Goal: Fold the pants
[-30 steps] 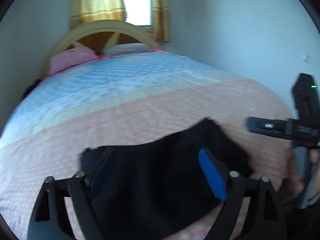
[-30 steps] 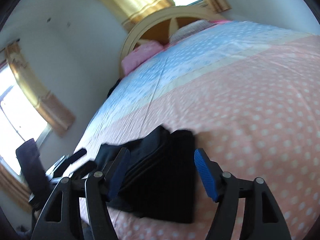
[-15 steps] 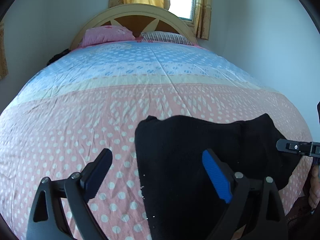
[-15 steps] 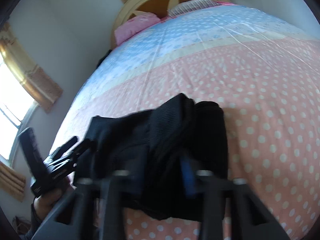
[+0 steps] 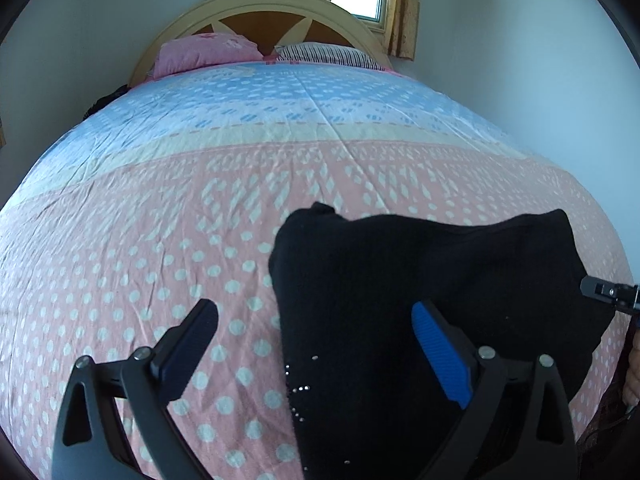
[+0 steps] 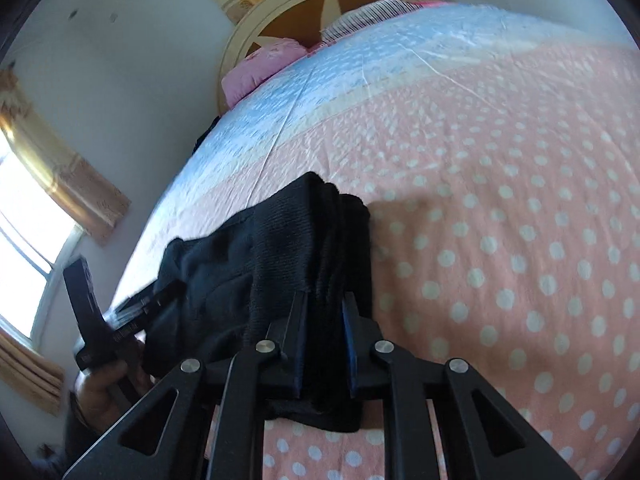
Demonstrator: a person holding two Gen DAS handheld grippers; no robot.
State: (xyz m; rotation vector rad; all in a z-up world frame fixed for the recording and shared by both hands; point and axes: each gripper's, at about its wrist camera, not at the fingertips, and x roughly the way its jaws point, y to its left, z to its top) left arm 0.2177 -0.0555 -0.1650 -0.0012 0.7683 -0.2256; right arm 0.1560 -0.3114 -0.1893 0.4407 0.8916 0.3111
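In the left wrist view, the left gripper is being held with jaws wide and empty, the black pants lying on the bed ahead and rightward. In the right wrist view, the pants' near edge is being pinched by the right gripper

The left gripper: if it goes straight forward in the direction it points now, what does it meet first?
Probably the bedspread. The open left gripper straddles the left edge of the black pants, so its blue-padded finger may brush them first; depth is unclear.
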